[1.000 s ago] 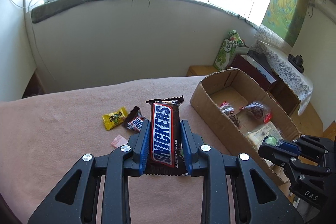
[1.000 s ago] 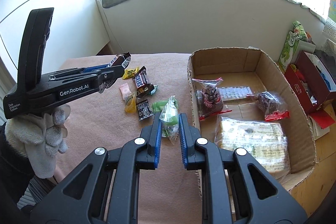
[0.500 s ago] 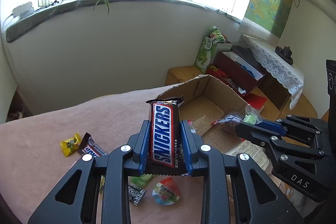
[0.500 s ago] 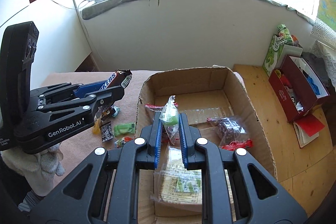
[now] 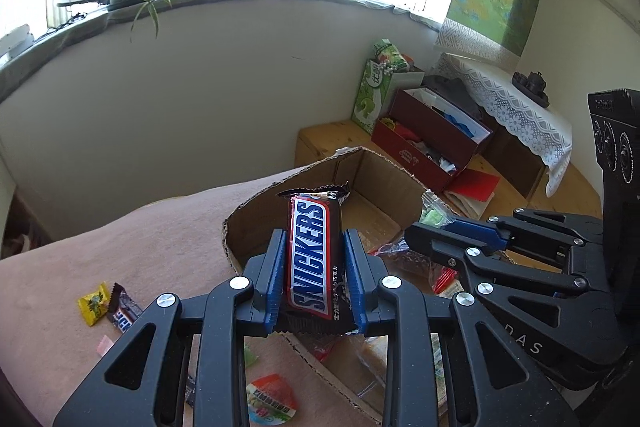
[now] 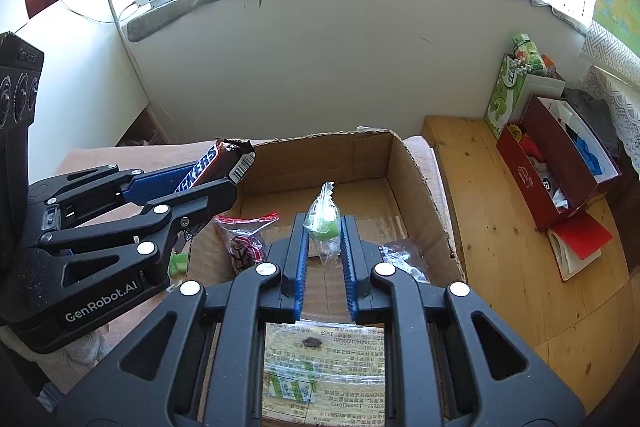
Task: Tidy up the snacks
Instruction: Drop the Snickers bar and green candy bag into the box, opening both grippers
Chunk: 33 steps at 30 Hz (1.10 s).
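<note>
The left gripper (image 5: 314, 277) pinches a Snickers bar (image 5: 314, 259) between its blue pads, the bar standing lengthwise along the fingers and poking out past them above the near left wall of the cardboard box (image 6: 416, 163). The right gripper (image 6: 323, 247) is pressed together on a clear wrapped green candy (image 6: 323, 225), held over the inside of the box. Seen from the right wrist, the left gripper's black frame crosses in front of the box's left wall and hides part of it.

Under the right gripper a flat pack with printed labels (image 6: 324, 367) lies on the box floor. Beyond it lie a clear bag of dark snacks with a red strip (image 6: 244, 239) and another clear bag (image 6: 404, 259) by the right wall.

On the pink cloth (image 5: 120, 251) left of the box lie a round orange and green packet (image 5: 272, 399), a small Snickers (image 5: 124, 311) and a yellow candy (image 5: 94, 303) touching it.

Farther off, on the wooden floor, stand a red box (image 6: 556, 163) and a green carton (image 6: 508, 95).
</note>
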Available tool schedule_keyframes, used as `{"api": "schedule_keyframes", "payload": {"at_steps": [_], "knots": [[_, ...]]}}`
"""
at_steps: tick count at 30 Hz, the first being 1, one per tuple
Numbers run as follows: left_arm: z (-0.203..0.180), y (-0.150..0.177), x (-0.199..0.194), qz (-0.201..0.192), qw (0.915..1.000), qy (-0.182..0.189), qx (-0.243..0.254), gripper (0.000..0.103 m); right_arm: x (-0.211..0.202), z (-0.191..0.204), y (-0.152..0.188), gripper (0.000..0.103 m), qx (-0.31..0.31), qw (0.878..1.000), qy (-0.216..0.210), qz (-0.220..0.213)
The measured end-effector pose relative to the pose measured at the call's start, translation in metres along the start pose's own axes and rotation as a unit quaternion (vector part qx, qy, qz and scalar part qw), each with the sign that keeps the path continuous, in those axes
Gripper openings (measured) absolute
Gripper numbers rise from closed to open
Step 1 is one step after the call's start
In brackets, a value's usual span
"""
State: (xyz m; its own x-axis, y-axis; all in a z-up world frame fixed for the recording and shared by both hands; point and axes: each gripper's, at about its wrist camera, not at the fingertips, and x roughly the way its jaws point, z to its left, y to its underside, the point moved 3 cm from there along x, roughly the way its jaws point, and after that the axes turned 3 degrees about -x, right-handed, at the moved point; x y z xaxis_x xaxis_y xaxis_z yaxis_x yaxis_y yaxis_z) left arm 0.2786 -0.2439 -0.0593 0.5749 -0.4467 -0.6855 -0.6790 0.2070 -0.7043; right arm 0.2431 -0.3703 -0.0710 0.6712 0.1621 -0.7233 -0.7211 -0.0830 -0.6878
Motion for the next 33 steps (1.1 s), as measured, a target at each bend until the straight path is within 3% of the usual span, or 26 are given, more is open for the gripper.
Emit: {"api": "schedule_keyframes", "payload": {"at_steps": [15, 25, 33], "knots": [[0.000, -0.004, 0.005, 0.006, 1.0000, -0.004, -0.005, 0.027, 0.009, -0.008, 0.001, 0.016, 0.012, 1.000, 0.007, 0.011], [0.006, -0.002, -0.004, -0.002, 0.9999, -0.005, -0.010, 0.027, 0.002, -0.010, 0.004, 0.026, 0.018, 1.000, 0.016, 0.007], [0.022, 0.001, -0.022, -0.013, 0.9996, -0.014, -0.021, 0.027, -0.013, 0.000, 0.007, 0.027, 0.015, 1.000, 0.014, -0.001]]}}
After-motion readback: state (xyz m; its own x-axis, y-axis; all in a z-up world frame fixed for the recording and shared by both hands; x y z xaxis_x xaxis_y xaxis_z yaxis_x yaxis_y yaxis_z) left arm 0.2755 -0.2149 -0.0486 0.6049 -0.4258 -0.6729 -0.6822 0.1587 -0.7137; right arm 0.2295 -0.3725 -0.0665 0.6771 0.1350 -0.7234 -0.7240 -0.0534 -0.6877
